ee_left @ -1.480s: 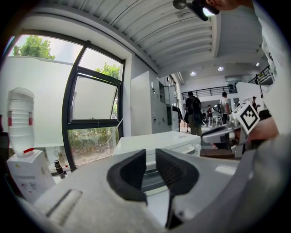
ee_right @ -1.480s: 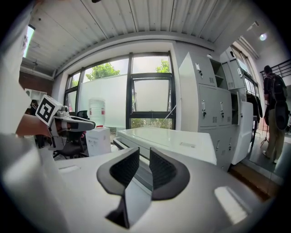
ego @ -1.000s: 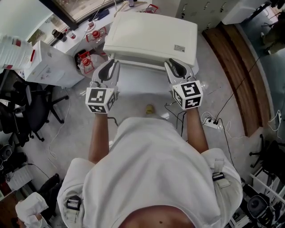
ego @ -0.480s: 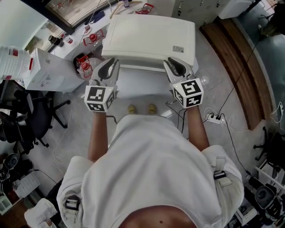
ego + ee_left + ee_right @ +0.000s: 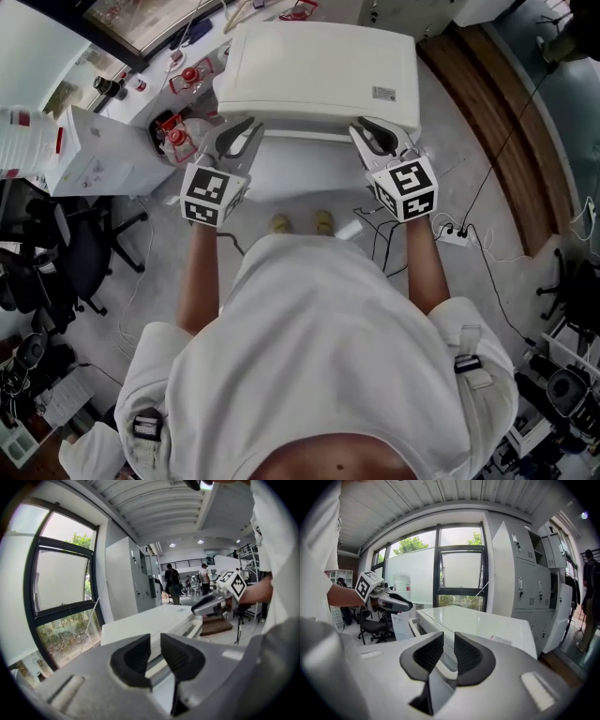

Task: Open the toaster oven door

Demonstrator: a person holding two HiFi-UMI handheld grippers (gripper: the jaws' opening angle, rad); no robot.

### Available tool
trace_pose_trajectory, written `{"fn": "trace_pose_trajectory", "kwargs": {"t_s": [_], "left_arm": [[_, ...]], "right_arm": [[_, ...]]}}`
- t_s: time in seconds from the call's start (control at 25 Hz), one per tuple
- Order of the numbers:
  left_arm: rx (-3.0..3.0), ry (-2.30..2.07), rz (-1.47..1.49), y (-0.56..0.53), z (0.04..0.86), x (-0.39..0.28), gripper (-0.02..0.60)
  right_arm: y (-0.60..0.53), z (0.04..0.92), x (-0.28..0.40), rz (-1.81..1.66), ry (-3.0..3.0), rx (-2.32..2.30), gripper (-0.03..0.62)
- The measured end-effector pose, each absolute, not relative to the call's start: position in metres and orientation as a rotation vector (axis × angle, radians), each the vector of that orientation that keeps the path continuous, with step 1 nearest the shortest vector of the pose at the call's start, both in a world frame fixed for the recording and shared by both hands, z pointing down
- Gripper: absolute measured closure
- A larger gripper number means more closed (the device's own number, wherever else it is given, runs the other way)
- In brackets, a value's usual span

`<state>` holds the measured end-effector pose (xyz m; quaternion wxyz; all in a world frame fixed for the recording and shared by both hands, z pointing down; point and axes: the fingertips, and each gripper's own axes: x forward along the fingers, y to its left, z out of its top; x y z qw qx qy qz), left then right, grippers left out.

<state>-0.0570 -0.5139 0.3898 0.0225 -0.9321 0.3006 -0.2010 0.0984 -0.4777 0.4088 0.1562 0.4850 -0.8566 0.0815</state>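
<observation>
The toaster oven (image 5: 319,70) is a big white box in front of me, also seen in the left gripper view (image 5: 150,620) and the right gripper view (image 5: 478,620). Below its front edge a white door panel (image 5: 300,173) spans the space between my two grippers. My left gripper (image 5: 246,133) sits at the panel's upper left corner, my right gripper (image 5: 373,139) at its upper right. A white door edge (image 5: 156,666) runs through the narrow gap of the left gripper (image 5: 155,656), and a white rim (image 5: 446,670) passes between the pads of the right gripper (image 5: 449,654). How far the door stands open is unclear.
A white carton (image 5: 94,145) and red-capped items (image 5: 178,131) stand left of the oven. A black office chair (image 5: 66,244) is further left. Cables and a power strip (image 5: 455,234) lie on the floor at right, by a wooden strip (image 5: 506,122). Grey lockers (image 5: 525,588) rise behind.
Both grippers stay at the oven's front edge with the same narrow jaw gap. The head view has shifted a little, and the person's feet now show below the door panel.
</observation>
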Motion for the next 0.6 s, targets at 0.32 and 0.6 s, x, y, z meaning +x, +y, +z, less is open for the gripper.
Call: {"fn": "trace_pose_trajectory", "kwargs": {"t_s": [0.32,0.6], "left_arm": [[-2.894,0.682,-0.732,-0.514,0.403,-0.046,0.512],[-2.863,0.481,-0.921,-0.506,0.430,-0.046,0.485]], "right_arm": [[-0.474,0.421,0.083,0.217,-2.418,1.239,0.537],[-0.471,0.434,0.072,0.197,-2.380,1.115,0.537]]}}
